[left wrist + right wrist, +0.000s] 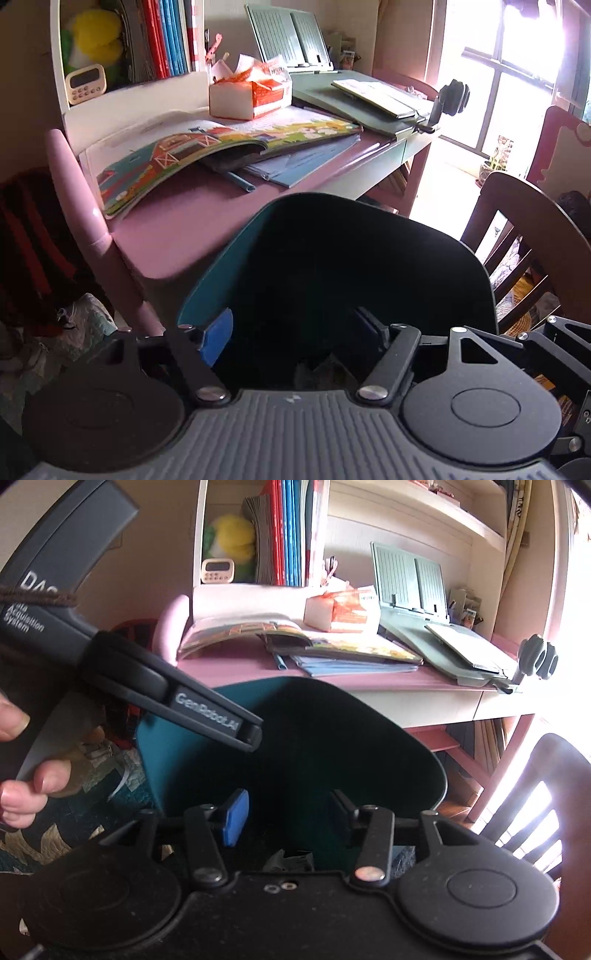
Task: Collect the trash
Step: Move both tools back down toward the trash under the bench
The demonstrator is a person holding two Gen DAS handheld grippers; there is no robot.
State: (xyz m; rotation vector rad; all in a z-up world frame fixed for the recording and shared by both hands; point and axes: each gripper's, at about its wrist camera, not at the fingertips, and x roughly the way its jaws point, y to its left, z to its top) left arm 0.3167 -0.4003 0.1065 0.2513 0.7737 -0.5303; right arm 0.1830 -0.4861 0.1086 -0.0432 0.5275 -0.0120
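A teal trash bin (207, 280) with a dark inside fills the lower middle of the left wrist view and shows in the right wrist view (166, 760). Both grippers hang over its mouth. My left gripper (295, 332) is open, its blue pad (218, 339) by the bin's left wall. My right gripper (284, 812) is open and empty, its blue pad (234, 818) inside the bin. Crumpled scraps (291, 862) lie low in the bin. An orange and white carton (251, 92) stuffed with paper stands on the pink desk (173, 229).
An open picture book (207, 151), a blue folder (295, 166) and a green book stand (291, 37) lie on the desk. A brown chair (528, 236) stands at the right. The left gripper's handle (129, 672) crosses the right wrist view.
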